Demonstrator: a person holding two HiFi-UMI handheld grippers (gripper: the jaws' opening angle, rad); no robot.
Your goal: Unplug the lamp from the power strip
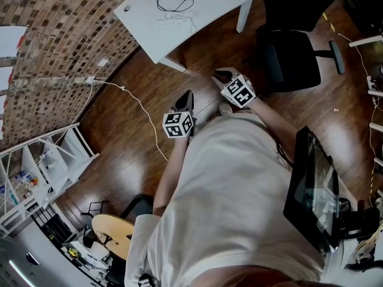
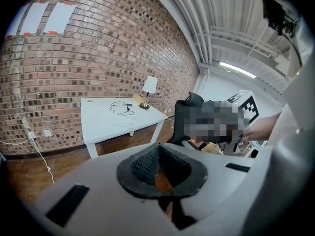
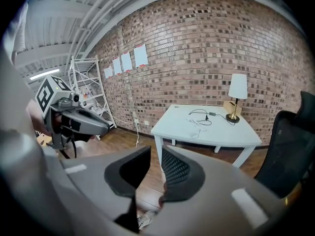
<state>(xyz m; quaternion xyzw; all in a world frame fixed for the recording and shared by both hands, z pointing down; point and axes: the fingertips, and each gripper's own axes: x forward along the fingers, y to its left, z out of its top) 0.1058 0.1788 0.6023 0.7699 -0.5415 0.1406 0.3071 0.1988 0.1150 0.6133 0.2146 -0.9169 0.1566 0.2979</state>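
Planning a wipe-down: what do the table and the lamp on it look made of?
Table: smooth matte white top and legs, probably painted or laminated wood. Lamp: shiny gold stem and base, likely brass-finished metal; white shade, fabric or paper, too small to tell.

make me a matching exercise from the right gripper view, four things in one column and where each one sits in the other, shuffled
Things:
1. lamp
2. black cable
3. office chair
4. shelf rack

Places:
A. on the floor, right of the table
B. standing at the table's back right corner
C. by the brick wall, left of the table
D. lying on the tabletop, left of the lamp

Pairs: 1-B, 2-D, 3-A, 4-C
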